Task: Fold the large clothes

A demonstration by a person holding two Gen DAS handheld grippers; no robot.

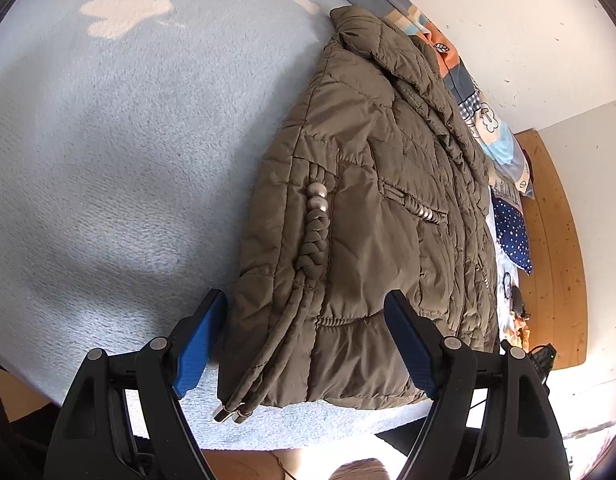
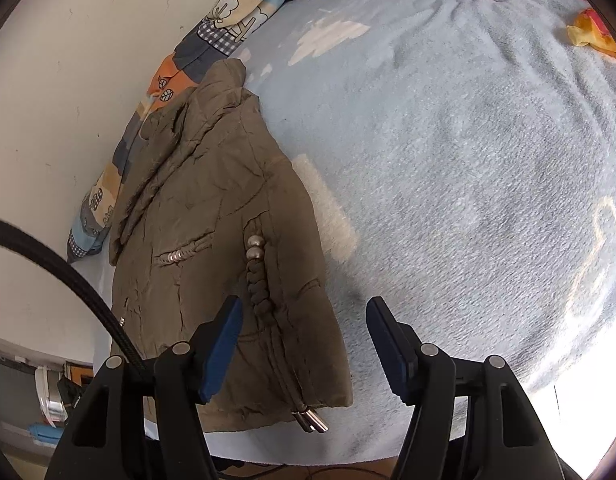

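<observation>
Jacket runs lengthwise toward 12 o'clock. I see my left claw straddling its hem, nearer; right claw likewise wide open, empty.

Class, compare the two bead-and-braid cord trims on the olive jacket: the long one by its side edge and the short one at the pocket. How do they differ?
The long cord trim runs lengthwise down the jacket; the pocket trim lies slanted across it. The long cord trim has larger beads and loose cords ending in metal tips at the hem; the pocket trim shows none. Both are olive braid with silvery beads.
</observation>
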